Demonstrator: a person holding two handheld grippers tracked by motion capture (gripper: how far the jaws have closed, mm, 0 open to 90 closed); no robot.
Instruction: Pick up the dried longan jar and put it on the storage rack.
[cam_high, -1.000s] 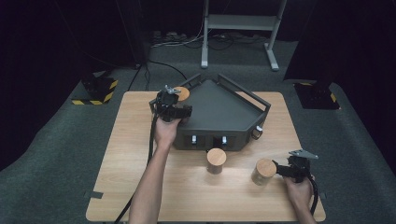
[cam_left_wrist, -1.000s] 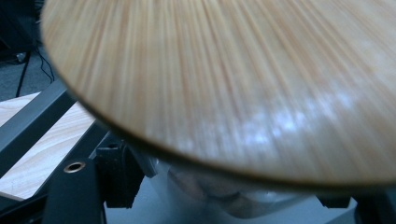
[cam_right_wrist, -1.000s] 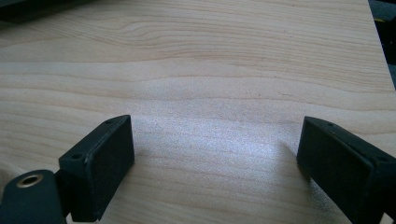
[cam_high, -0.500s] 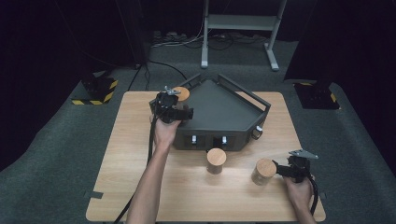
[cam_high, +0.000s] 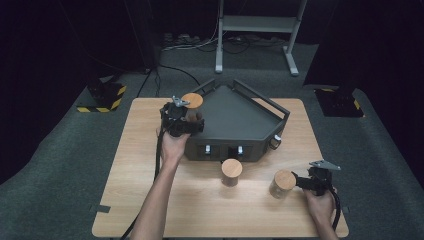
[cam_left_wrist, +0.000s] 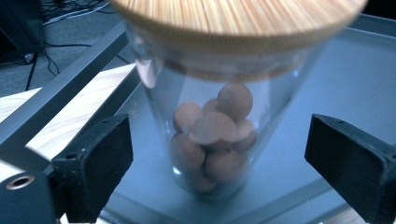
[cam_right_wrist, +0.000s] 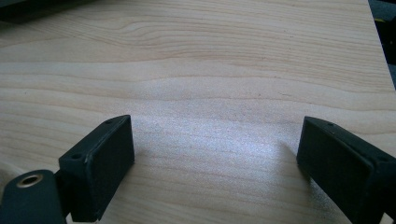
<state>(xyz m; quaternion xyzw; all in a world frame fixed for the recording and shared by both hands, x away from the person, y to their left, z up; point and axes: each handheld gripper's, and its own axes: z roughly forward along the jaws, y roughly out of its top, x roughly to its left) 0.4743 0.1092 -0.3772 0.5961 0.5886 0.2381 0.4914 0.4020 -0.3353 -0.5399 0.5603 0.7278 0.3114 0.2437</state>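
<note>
On the grey tray (cam_left_wrist: 355, 70), a jar (cam_left_wrist: 212, 135) stands between the open left gripper (cam_left_wrist: 224, 154) jaws.

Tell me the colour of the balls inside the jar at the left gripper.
Brown. The balls show best in the left gripper view, through the clear jar.

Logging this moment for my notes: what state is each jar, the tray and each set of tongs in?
Jar in tray: lidded, upright, holds brown balls.
Middle jar: lidded, upright on table.
Right jar: lidded, upright.
Tray: holds one jar.
Left tongs: open around jar.
Right tongs: open, empty.
</note>
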